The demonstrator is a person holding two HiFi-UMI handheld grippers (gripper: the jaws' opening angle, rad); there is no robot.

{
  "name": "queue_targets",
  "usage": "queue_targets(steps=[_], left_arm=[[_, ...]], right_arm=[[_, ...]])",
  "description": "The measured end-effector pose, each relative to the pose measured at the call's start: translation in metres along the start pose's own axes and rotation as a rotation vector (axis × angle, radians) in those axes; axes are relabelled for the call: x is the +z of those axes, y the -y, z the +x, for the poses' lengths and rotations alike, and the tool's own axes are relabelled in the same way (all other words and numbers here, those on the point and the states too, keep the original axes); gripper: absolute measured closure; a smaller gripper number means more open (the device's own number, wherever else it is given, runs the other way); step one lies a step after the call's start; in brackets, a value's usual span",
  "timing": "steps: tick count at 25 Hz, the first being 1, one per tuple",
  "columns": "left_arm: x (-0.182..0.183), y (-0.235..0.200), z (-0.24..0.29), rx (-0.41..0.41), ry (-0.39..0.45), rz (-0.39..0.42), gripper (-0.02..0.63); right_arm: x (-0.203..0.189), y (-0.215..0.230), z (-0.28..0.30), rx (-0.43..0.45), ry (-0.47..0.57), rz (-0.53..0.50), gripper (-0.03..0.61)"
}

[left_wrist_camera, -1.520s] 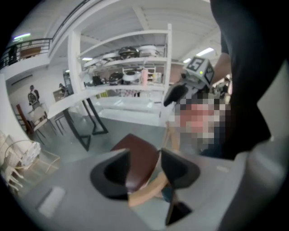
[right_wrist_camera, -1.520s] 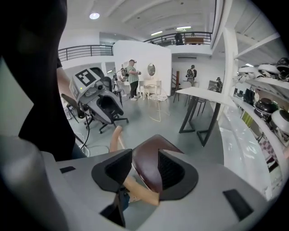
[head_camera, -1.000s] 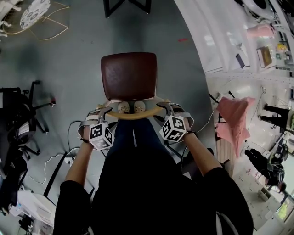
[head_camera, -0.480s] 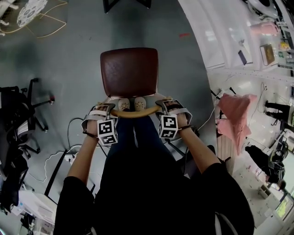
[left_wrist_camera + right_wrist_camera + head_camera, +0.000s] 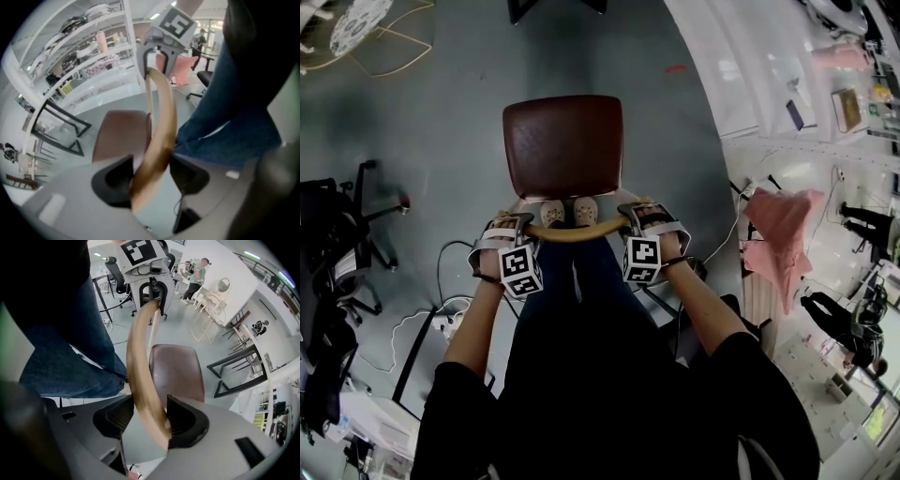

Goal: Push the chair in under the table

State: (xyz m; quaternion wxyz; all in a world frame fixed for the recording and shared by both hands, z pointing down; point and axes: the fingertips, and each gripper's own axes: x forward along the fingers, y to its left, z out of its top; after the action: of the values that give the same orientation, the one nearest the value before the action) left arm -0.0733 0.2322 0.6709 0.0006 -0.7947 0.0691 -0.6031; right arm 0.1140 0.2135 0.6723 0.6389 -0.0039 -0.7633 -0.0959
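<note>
The chair has a brown seat (image 5: 562, 145) and a curved wooden backrest (image 5: 577, 232), and it stands just ahead of the person's shoes. My left gripper (image 5: 514, 227) points down over the backrest's left end. In the left gripper view the wood (image 5: 161, 108) fills the gap of that gripper (image 5: 150, 173); the jaws are closing, both pads against it. My right gripper (image 5: 636, 217) sits over the right end. In the right gripper view the backrest (image 5: 140, 343) runs between the pads of that gripper (image 5: 150, 416), touching both.
A black-framed table (image 5: 56, 122) stands beyond the chair, its legs at the top edge of the head view (image 5: 558, 7). White shelving (image 5: 769, 75) lines the right. A black office chair (image 5: 337, 234) and floor cables (image 5: 441, 319) lie left; a pink cloth (image 5: 778, 234) hangs right.
Both grippers have sunk onto the ends of the backrest and rolled inward, their marker cubes now turned more upright. The chair stays where it was.
</note>
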Motion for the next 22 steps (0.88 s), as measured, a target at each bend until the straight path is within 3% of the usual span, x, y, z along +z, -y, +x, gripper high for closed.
queue_targets(steps=[15,22], left_arm=[[-0.015,-0.015,0.001,-0.033,-0.048,-0.024,0.347],[-0.018,-0.049,0.007,0.011,-0.058,-0.031,0.346]], right_arm=[[0.013,0.008,0.002,-0.005,0.010,0.040,0.376],[0.009,0.040,0.011,-0.035,-0.039,0.068,0.376]])
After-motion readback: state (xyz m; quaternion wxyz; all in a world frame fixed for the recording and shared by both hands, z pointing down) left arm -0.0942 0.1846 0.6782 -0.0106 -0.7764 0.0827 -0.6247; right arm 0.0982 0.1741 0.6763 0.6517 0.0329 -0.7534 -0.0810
